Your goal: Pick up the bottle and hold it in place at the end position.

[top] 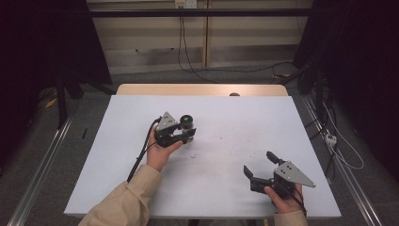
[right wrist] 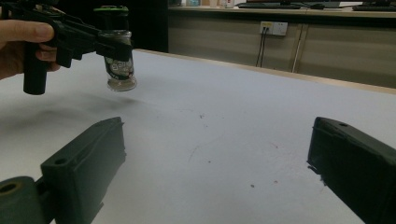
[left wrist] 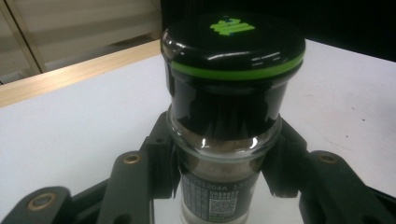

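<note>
— Over the table, from the high view, what do you see?
— Near the middle of the white sheet, the left gripper is clenched on a small jar with a black lid. The right gripper sits near the front right corner, jaws spread wide, holding nothing.

— And the left gripper view?
— Both jaws press the jar's glass neck just under the green-ringed lid. It stands upright.

— The right gripper view?
— Its own jaws stand well apart over bare table. Far left, the jar hangs clamped in the other gripper, its base just above the surface.
</note>
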A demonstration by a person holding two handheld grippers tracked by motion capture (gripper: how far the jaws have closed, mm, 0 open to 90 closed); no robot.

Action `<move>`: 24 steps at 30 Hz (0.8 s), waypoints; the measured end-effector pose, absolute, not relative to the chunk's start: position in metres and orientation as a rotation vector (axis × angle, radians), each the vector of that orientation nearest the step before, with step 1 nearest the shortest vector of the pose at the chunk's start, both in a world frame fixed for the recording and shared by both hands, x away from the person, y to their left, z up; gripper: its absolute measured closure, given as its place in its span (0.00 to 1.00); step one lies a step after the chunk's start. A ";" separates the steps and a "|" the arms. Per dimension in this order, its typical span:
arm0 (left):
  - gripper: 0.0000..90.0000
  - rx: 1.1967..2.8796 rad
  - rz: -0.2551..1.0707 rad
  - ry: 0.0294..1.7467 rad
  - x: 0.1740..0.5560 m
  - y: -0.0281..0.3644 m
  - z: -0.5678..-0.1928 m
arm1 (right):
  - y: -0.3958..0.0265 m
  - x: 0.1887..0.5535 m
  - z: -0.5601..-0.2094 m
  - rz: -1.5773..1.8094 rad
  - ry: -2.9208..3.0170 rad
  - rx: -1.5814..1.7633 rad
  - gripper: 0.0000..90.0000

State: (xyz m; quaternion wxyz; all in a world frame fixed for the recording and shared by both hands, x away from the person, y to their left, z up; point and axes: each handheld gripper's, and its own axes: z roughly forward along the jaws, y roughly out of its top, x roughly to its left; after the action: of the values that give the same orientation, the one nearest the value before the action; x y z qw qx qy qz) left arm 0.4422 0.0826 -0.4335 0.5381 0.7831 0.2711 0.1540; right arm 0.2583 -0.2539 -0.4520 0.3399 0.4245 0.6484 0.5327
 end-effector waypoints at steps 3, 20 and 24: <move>0.59 1.866 0.366 0.635 0.443 0.079 -0.433 | -0.254 0.258 -0.452 1.387 1.689 1.105 0.04; 0.59 1.877 0.364 0.615 0.447 0.065 -0.435 | -0.254 0.258 -0.452 1.391 1.691 1.103 0.04; 0.59 1.880 0.359 0.611 0.447 0.061 -0.435 | -0.254 0.259 -0.452 1.393 1.691 1.104 0.04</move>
State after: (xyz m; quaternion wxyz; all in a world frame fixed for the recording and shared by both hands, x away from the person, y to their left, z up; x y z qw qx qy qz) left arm 0.4472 0.0609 -0.4352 0.5366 0.7896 0.2567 0.1506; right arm 0.2587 -0.2538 -0.4517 0.3372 0.4236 0.6489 0.5346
